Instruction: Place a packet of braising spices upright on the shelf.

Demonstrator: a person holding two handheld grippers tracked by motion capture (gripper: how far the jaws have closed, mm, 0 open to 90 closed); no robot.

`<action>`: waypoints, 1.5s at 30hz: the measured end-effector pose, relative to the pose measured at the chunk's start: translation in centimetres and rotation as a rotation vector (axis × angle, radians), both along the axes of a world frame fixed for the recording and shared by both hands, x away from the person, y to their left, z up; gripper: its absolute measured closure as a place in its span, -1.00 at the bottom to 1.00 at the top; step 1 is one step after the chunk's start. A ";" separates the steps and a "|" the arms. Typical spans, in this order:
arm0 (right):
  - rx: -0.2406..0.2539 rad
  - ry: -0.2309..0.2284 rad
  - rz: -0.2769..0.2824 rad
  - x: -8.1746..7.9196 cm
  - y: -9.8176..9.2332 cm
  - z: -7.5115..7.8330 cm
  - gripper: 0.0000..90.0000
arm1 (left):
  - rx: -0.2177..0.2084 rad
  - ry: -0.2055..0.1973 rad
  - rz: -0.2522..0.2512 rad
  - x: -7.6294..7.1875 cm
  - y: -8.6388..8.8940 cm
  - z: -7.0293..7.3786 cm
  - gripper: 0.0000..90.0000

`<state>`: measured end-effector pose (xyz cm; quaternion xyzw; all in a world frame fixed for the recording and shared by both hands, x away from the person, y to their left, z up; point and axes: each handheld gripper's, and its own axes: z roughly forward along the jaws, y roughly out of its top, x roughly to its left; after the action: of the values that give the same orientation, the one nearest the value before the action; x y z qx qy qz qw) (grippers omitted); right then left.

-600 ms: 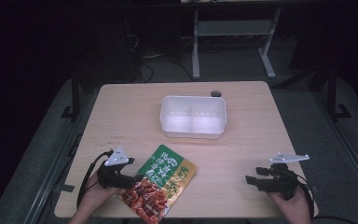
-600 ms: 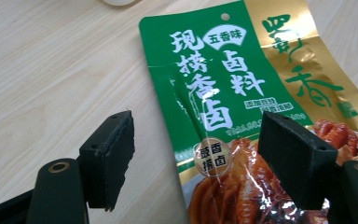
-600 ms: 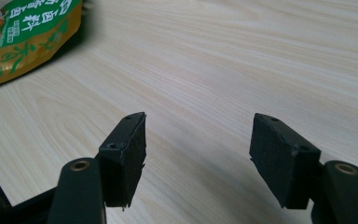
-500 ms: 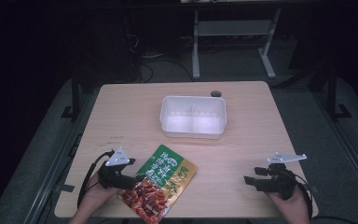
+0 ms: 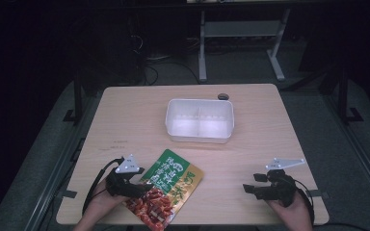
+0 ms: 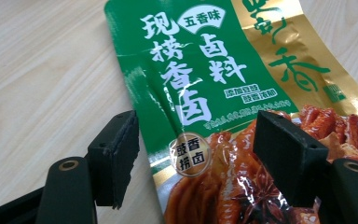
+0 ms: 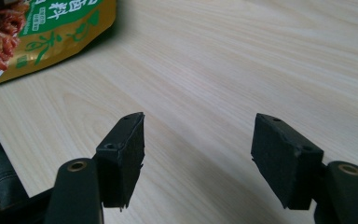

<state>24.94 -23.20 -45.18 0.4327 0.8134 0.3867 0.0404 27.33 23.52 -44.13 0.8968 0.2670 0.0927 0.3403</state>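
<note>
A green and gold snack packet [image 5: 169,184] with a red food picture lies flat on the wooden table [image 5: 125,120] near its front edge. My left gripper [image 5: 136,188] is at the packet's left side and stands open. In the left gripper view the packet [image 6: 205,84] spreads between and beyond the wide-apart jaws of that gripper [image 6: 198,158], one jaw beside its edge and the other over its printed face. My right gripper [image 5: 251,188] is open at the front right, apart from the packet. Bare wood shows between the jaws of that gripper [image 7: 198,154], and the packet [image 7: 51,32] is at the upper left.
A white two-compartment plastic container [image 5: 200,120] stands past the middle of the table, with nothing in it. A small dark round object [image 5: 223,96] sits by the far edge. Bare wood separates the packet from the right gripper. Dark floor and a desk frame lie beyond.
My right gripper has edged slightly to the left. The left gripper and the packet are about where they were.
</note>
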 end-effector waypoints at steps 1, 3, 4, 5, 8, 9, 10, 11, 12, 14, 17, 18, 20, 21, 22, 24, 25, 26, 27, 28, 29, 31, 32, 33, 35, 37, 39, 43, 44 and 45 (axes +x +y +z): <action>-0.001 -0.001 0.006 0.0 0.2 0.0 -0.25 | 0.002 0.001 -0.005 0.0 -0.1 0.0 -0.30; 0.002 0.000 0.019 0.1 0.6 0.0 -0.26 | 0.006 0.001 -0.015 -0.1 -0.2 0.0 -0.27; 0.004 0.002 0.023 0.2 0.8 0.1 -0.26 | 0.005 0.004 -0.016 -0.1 -0.3 0.0 -0.26; 0.007 0.001 0.035 0.3 1.2 0.2 -0.25 | 0.006 0.005 -0.021 -0.2 -0.4 0.0 -0.22; 0.007 0.006 0.051 0.6 1.6 0.3 -0.25 | 0.005 0.011 -0.032 -0.3 -0.5 0.0 -0.17; 0.003 0.010 0.057 0.8 1.8 0.3 -0.24 | 0.006 0.010 -0.038 -0.3 -0.6 -0.1 -0.14; 0.001 0.012 0.064 1.0 2.1 0.4 -0.24 | 0.010 0.008 -0.042 -0.3 -0.6 0.0 -0.12; -0.001 0.011 0.071 1.2 2.5 0.5 -0.24 | 0.012 0.007 -0.045 -0.3 -0.7 0.0 -0.10; -0.003 0.005 0.094 1.6 3.2 0.8 -0.23 | 0.013 0.005 -0.049 -0.4 -0.7 0.0 -0.05; -0.002 0.005 0.103 1.8 3.7 0.9 -0.23 | 0.015 0.004 -0.051 -0.4 -0.6 0.0 -0.03; 0.007 0.001 0.130 2.7 5.3 1.4 -0.24 | 0.020 0.011 -0.055 -0.3 -0.6 -0.1 0.05; 0.007 0.003 0.151 3.3 6.6 1.6 -0.24 | 0.025 0.010 -0.060 -0.3 -0.6 -0.1 0.12; 0.005 0.007 0.162 3.6 7.3 1.7 -0.24 | 0.031 0.013 -0.065 -0.4 -0.5 -0.1 0.16; -0.003 0.010 0.175 3.9 7.9 1.8 -0.24 | 0.035 0.014 -0.066 -0.4 -0.5 -0.1 0.18; -0.023 0.018 0.200 4.5 9.2 1.8 -0.24 | 0.039 0.015 -0.068 -0.4 -0.5 -0.2 0.21; -0.029 0.025 0.208 4.8 9.8 1.8 -0.23 | 0.046 0.020 -0.072 -0.4 -0.6 -0.3 0.24; -0.028 0.032 0.215 5.1 10.3 1.8 -0.23 | 0.051 0.022 -0.074 -0.4 -0.6 -0.3 0.24; -0.027 0.040 0.222 5.4 10.7 1.8 -0.23 | 0.059 0.025 -0.076 -0.3 -0.6 -0.4 0.25; -0.033 0.045 0.229 5.6 11.1 1.8 -0.22 | 0.064 0.028 -0.076 -0.3 -0.6 -0.4 0.26; -0.039 0.052 0.236 5.9 11.5 1.7 -0.20 | 0.068 0.033 -0.075 -0.3 -0.7 -0.5 0.26; -0.042 0.062 0.244 6.2 11.9 1.7 -0.19 | 0.069 0.035 -0.075 -0.3 -0.6 -0.6 0.26; -0.032 0.093 0.261 7.2 12.8 1.7 -0.17 | 0.063 0.046 -0.070 -0.2 -0.5 -0.6 0.26; -0.032 0.093 0.261 7.2 12.8 1.7 -0.17 | 0.061 0.050 -0.068 -0.1 -0.5 -0.6 0.26; -0.032 0.098 0.264 7.5 13.0 1.7 -0.15 | 0.061 0.051 -0.068 -0.1 -0.4 -0.7 0.26; -0.024 0.119 0.268 8.1 13.5 1.8 -0.14 | 0.062 0.052 -0.071 -0.1 -0.4 -0.7 0.26; -0.013 0.152 0.272 8.8 14.2 1.6 -0.13 | 0.069 0.052 -0.075 -0.1 -0.4 -0.7 0.26; -0.022 0.156 0.273 9.0 14.4 1.5 -0.12 | 0.074 0.049 -0.076 -0.1 -0.5 -0.7 0.26; -0.057 0.187 0.270 9.8 15.3 0.9 -0.08 | 0.076 0.050 -0.078 0.0 -0.5 -0.8 0.26; -0.057 0.187 0.270 9.8 15.3 0.9 -0.08 | 0.076 0.051 -0.077 0.0 -0.5 -0.8 0.26; -0.063 0.192 0.268 9.9 15.3 0.7 -0.07 | 0.075 0.052 -0.077 0.0 -0.4 -0.8 0.26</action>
<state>34.87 -7.86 -44.43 0.3537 0.8756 0.3201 -0.0759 27.34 23.08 -44.96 0.9207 0.2374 0.0663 0.3027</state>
